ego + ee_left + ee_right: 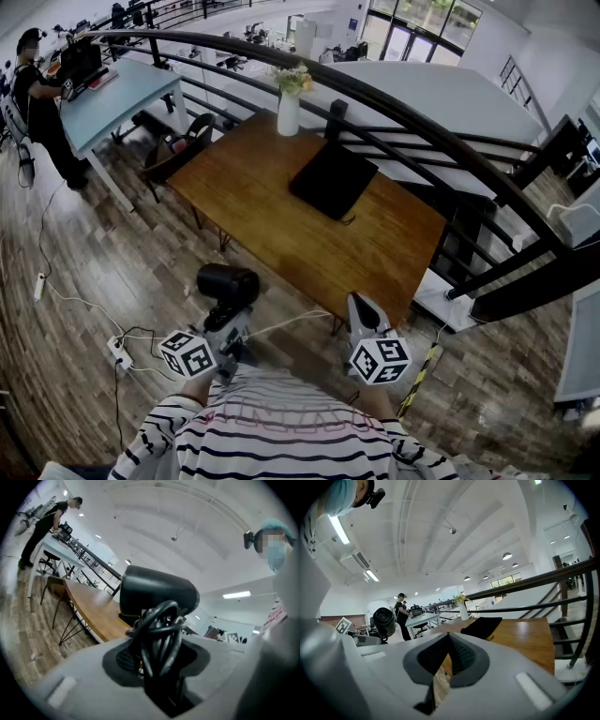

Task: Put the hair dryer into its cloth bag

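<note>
The black hair dryer (228, 284) is up off the floor in front of the wooden table (272, 234), with my left gripper (229, 322) shut on its handle. In the left gripper view the dryer's head (157, 594) stands above the jaws and its coiled cord (158, 634) fills the gap between them. The black cloth bag (333, 178) lies flat on the table's far side, well ahead of both grippers. My right gripper (360, 306) hangs beside the left one, shut and empty, pads pressed together (449, 654). The right gripper view also shows the bag (482, 626) and the dryer (384, 620).
A white vase with flowers (288, 108) and a dark cylinder (336, 120) stand at the table's back edge. A dark curved railing (441, 141) runs behind the table. A person (37, 94) stands at a light blue desk (112, 98) far left. A power strip (119, 352) lies on the floor.
</note>
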